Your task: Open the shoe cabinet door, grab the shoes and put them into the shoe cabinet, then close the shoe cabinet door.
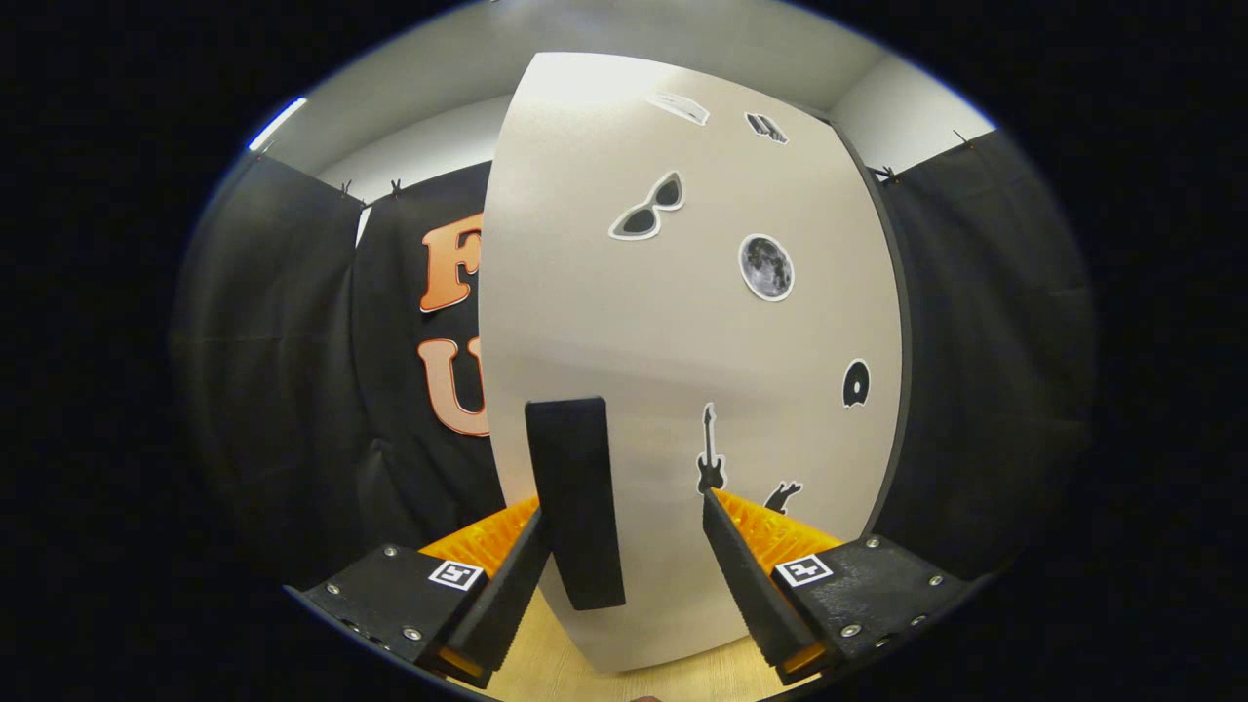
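The shoe cabinet's white door (682,322) stands right in front of me, with stickers of sunglasses, a moon and a guitar on it. Its dark upright handle (575,502) sits near the door's left edge. My gripper (624,507) is open and close up to the door. The handle lies between the fingers, against the left finger (512,585) and well apart from the right finger (746,575). Nothing is gripped. I cannot tell whether the door is fully closed.
Black cloth walls (292,370) hang to the left and right of the cabinet. A strip of pale wooden floor (556,668) shows below the door, between the fingers.
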Available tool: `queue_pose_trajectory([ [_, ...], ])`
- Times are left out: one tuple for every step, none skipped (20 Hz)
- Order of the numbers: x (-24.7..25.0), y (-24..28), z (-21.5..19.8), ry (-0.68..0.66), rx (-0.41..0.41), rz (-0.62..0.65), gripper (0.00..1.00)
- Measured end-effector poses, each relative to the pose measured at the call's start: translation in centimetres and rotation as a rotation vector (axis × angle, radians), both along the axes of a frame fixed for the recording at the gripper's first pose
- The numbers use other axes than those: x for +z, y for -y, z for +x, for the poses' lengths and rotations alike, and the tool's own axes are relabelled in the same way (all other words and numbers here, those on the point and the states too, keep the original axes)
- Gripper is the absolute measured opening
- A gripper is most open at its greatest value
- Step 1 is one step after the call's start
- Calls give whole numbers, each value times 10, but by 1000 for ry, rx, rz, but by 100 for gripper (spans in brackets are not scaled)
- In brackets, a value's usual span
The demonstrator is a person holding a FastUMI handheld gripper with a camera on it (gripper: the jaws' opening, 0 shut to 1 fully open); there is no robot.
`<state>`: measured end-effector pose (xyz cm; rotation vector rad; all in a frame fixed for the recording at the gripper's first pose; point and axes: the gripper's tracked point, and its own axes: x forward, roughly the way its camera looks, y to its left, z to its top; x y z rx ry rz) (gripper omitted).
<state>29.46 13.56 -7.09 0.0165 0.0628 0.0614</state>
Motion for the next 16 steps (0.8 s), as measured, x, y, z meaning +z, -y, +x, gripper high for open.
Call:
queue_pose_trajectory([
  [0, -4, 0, 2, 7, -3, 93],
  [0, -8, 2, 3, 11, -5, 93],
  [1, -12, 1, 4, 22, -5, 92],
  [1, -13, 0, 7, 24, -6, 92],
  [3, -13, -2, 11, 29, -6, 93],
  [5, -14, -6, 18, 33, -7, 93],
  [8, -13, -9, 24, 36, -8, 93],
  [10, -11, -11, 30, 36, -12, 93],
  [13, -8, -17, 37, 34, -16, 93],
  [14, -3, -23, 41, 29, -20, 93],
  [16, -2, -27, 43, 23, -23, 93],
  [19, 0, -29, 48, 18, -24, 93],
  [22, 3, -35, 54, 16, -24, 93],
  [25, 8, -45, 58, 10, -26, 93],
  [27, 14, -53, 57, 0, -31, 93],
  [28, 21, -64, 52, -7, -36, 93],
])
